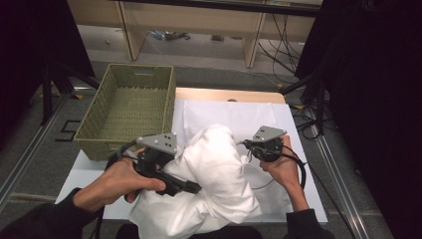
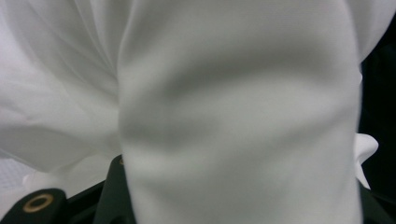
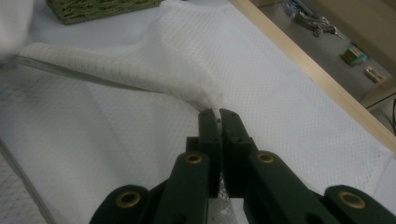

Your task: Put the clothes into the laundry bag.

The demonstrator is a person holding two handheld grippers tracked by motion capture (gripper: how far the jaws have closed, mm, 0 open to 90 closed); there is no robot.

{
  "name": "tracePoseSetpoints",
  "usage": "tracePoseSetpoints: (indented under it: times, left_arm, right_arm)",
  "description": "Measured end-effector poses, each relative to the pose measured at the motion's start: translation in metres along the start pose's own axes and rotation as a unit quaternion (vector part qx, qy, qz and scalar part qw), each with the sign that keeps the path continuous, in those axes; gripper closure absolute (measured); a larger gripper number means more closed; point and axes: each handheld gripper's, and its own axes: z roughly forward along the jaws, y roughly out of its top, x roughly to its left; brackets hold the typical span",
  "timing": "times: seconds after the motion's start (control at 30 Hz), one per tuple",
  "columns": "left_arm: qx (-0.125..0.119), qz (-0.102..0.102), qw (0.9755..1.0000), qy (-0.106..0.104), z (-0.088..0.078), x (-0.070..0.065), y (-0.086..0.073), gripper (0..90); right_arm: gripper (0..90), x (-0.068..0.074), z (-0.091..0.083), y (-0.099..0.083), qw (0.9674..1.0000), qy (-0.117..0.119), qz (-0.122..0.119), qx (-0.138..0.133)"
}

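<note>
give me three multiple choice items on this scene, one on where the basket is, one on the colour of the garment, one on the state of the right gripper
1. Where does the woven basket stand in the high view?
A. at the far left of the table
B. at the near right corner
C. on top of the garment

2. What colour is the bunched garment?
A. blue
B. white
C. red

3. What state is the right gripper in?
A. wide open above the basket
B. open, lying flat on the table
C. shut on a corner of the white textured cloth

Key: 1 A, since the basket sits at the table's far left edge, beside the cloth. 2 B, since the garment is white in the high view and the left gripper view. 3 C, since the right gripper view shows its fingers closed, pinching the lifted cloth corner.
</note>
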Motion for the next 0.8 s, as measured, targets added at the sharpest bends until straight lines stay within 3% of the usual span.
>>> tracePoseSetpoints:
  times: [0.07,0.2,0.3,0.33,0.5,0.6,0.8]
  left_arm:
    - [0.016,-0.002,0.9999,-0.003,0.018,0.008,-0.008,51.5]
    - [0.021,-0.008,0.9997,-0.002,0.031,0.013,-0.013,51.5]
    - [0.023,-0.015,0.9996,-0.007,0.043,0.018,-0.018,51.4]
    - [0.028,-0.007,0.9995,-0.015,0.051,0.020,-0.021,51.3]
    - [0.040,-0.006,0.9989,-0.023,0.073,0.025,-0.032,51.1]
    - [0.062,-0.016,0.9974,-0.034,0.092,0.027,-0.041,51.0]
    - [0.079,-0.010,0.9959,-0.044,0.111,0.030,-0.042,51.0]
  right_arm:
    - [89.4,-0.003,-0.002,0.001,1.0000,0.000,-0.001,-0.006]
    - [89.4,-0.002,-0.005,0.001,0.9999,-0.002,0.004,-0.009]
    - [89.4,-0.003,-0.007,0.004,0.9999,-0.005,-0.005,-0.014]
    - [89.4,-0.003,-0.009,0.005,0.9999,-0.003,-0.004,-0.016]
    - [89.5,-0.001,-0.013,0.009,0.9997,-0.001,-0.011,-0.020]
    - [89.5,0.000,-0.016,0.012,0.9996,-0.001,-0.016,-0.024]
    - [89.5,0.002,-0.017,0.015,0.9994,-0.002,-0.021,-0.029]
